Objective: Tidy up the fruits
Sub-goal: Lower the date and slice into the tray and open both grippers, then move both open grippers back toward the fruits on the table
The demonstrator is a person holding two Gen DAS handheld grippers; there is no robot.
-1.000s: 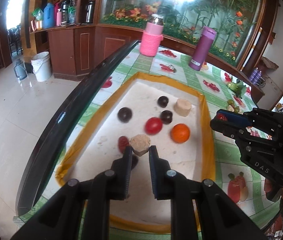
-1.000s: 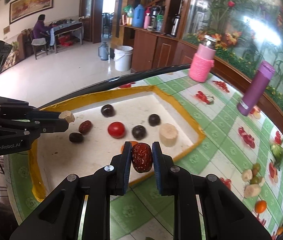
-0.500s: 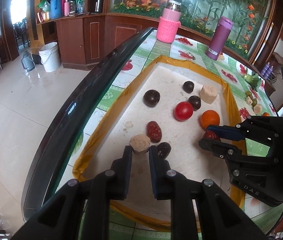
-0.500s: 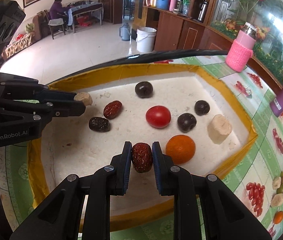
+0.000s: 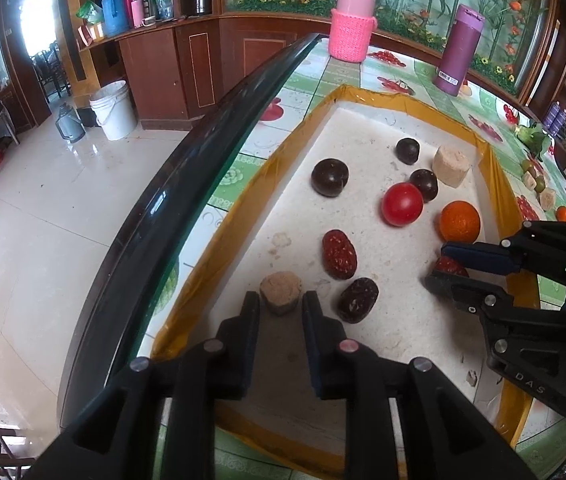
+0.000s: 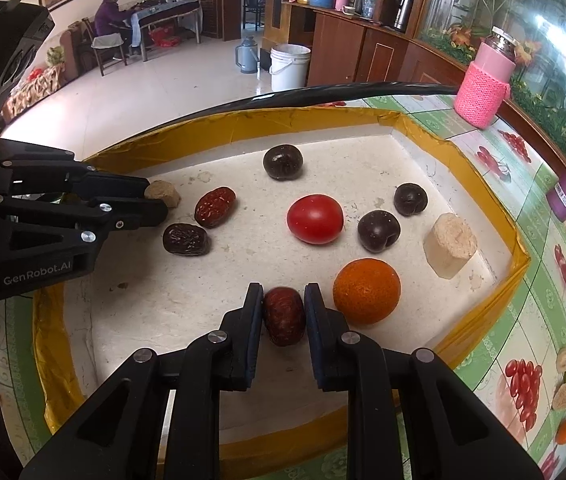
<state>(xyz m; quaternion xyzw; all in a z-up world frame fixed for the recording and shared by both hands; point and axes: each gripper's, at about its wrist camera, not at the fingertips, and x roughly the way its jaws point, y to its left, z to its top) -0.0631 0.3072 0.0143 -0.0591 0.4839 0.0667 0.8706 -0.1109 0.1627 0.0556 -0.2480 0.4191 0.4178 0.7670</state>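
**Kid:** What is the right gripper (image 6: 283, 298) doing?

**Helper:** Its two fingers pinch a red date (image 6: 284, 315). The date sits snug between the pads, low over the white floor of the tray (image 6: 243, 120).

**Kid:** And the left gripper (image 5: 281, 300)?

**Helper:** Its jaws have just been opening a little. A tan round chunk (image 5: 280, 293) sits between the tips, down on the tray floor. There is a thin gap on each side, so the pads do not squeeze it.

**Kid:** What lies near the left fingers?

**Helper:** Just right of the right tip lies a dark date (image 5: 357, 300). A bit farther ahead lies another red date (image 5: 338, 254).

**Kid:** And near the right fingers?

**Helper:** An orange (image 6: 366, 291) sits just right of the right finger, close beside it. Straight ahead, farther off, is a red tomato (image 6: 315, 219). Past the orange, near the right wall of the tray, stands a second tan chunk (image 6: 449, 244). Three dark round fruits lie farther ahead, one of them (image 6: 283, 162) near the far wall.

**Kid:** Are the two grippers close?

**Helper:** They are both over the same tray, apart from each other, with the dates between them.
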